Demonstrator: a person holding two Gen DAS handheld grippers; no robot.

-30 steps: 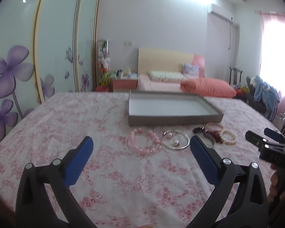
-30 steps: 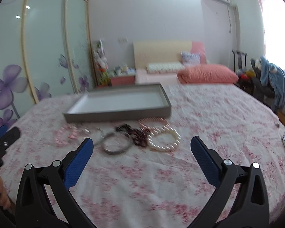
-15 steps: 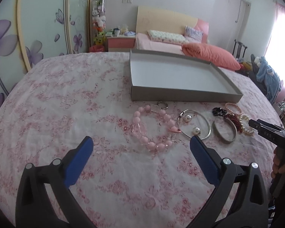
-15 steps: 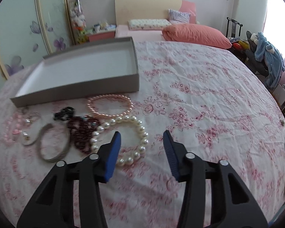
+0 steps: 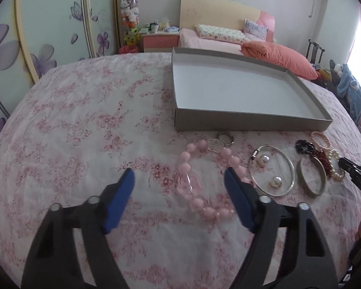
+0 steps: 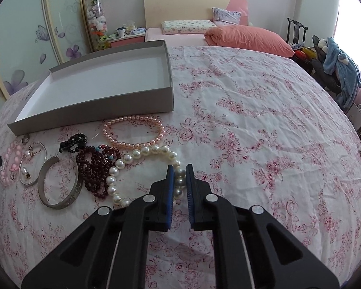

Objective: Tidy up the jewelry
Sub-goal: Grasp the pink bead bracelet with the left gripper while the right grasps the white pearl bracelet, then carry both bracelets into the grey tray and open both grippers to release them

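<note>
Pink floral bedsheet [image 5: 79, 125] fills our left wrist view, with a shallow grey box [image 5: 248, 121] lying on it, its white inside bare. Our left gripper [image 5: 179, 178] hangs above the sheet with its blue fingers [image 5: 122, 192] spread wide, and the pink bead bracelet [image 5: 197, 175] lies between them. Just right of it we see a thin silver bangle [image 5: 272, 168] with two pearl studs inside its ring, then a wide metal cuff [image 5: 311, 178]. A small ring [image 5: 225, 137] sits near the box's front wall.

Over to the right wrist view: same sheet, the grey box [image 6: 103, 107] at upper left. Our right gripper [image 6: 179, 168] has its fingers [image 6: 170, 183] nearly pressed together, pinching the white pearl bracelet [image 6: 137, 168] along its right side. Beside it lie dark red beads [image 6: 96, 166], and the small pink pearl strand [image 6: 134, 132] is just beyond.
</note>
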